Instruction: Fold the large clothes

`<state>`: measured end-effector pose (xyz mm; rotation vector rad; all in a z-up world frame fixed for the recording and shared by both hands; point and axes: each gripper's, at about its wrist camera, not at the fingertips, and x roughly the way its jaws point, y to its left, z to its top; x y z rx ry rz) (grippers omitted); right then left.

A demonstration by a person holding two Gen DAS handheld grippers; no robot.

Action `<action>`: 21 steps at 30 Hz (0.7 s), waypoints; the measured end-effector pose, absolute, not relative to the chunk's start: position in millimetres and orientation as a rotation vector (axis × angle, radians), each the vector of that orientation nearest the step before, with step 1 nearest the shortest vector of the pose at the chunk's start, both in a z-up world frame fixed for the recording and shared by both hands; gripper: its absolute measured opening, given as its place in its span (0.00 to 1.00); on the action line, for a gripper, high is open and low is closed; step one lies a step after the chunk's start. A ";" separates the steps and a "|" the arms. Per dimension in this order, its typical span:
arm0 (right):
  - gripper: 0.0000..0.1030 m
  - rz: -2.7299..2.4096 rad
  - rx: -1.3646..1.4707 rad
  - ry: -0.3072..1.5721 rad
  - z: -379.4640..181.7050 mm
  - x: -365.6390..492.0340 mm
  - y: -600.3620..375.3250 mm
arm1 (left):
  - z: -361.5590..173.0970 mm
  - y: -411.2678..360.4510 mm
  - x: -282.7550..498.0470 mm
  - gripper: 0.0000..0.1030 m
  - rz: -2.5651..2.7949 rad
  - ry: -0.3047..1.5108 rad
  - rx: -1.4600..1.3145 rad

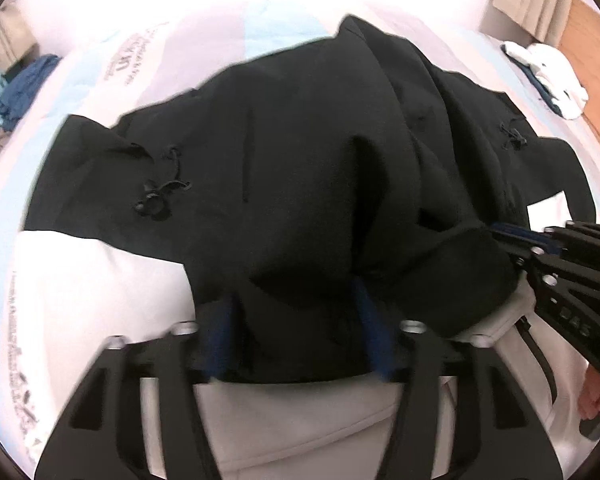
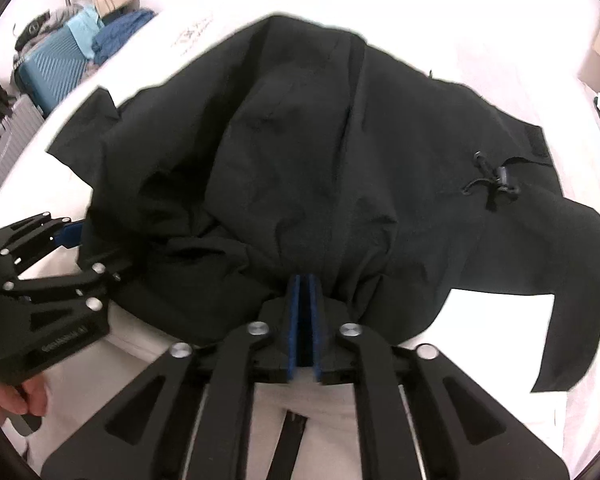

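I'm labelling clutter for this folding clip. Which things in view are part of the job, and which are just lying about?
Part of the job:
- black jacket
- left gripper
- right gripper
- white bed cover it lies on

Lying about:
- blue suitcase
- blue clothes
- white and navy clothes

Both my wrist cameras look steeply down, close over the black jacket [image 1: 300, 152] on the bed [image 1: 80, 280]; edges seem blurred.

Black jacket [image 2: 300, 152]: matt woven cloth, finely creased. Bedsheet [image 1: 80, 280]: smooth pale cloth. Left gripper [image 1: 296, 332]: matt black plastic, shiny metal bolts.
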<state>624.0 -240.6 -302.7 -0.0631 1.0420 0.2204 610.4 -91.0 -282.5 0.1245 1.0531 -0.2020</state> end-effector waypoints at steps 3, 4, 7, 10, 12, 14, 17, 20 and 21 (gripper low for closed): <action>0.65 0.221 -0.033 0.984 -284.0 611.7 -244.0 | -258.5 -89.9 596.3 0.83 -0.200 0.985 0.132; 0.79 0.228 -0.025 0.961 -275.8 604.2 -244.4 | -254.0 -90.6 591.7 0.86 -0.203 0.979 0.143; 0.84 0.218 -0.035 0.898 -254.7 579.1 -242.3 | -238.1 -89.2 568.6 0.88 -0.228 0.950 0.150; 0.84 0.190 -0.053 0.894 -242.0 547.3 -243.9 | -225.8 -82.9 538.8 0.94 -0.231 0.944 0.162; 0.84 0.170 -0.058 0.905 -237.6 526.1 -248.5 | -218.1 -75.6 516.8 0.94 -0.238 0.944 0.157; 0.84 0.157 -0.048 0.923 -237.5 499.8 -257.2 | -212.0 -72.9 491.5 0.94 -0.244 0.951 0.152; 0.84 0.131 -0.038 0.952 -241.3 463.4 -270.7 | -210.4 -59.0 452.3 0.94 -0.251 0.981 0.129; 0.84 0.105 -0.031 0.982 -247.6 421.1 -286.2 | -215.4 -40.4 407.9 0.94 -0.238 1.021 0.093; 0.84 0.096 -0.028 0.992 -250.8 404.4 -293.6 | -217.4 -35.4 397.0 0.94 -0.229 1.027 0.093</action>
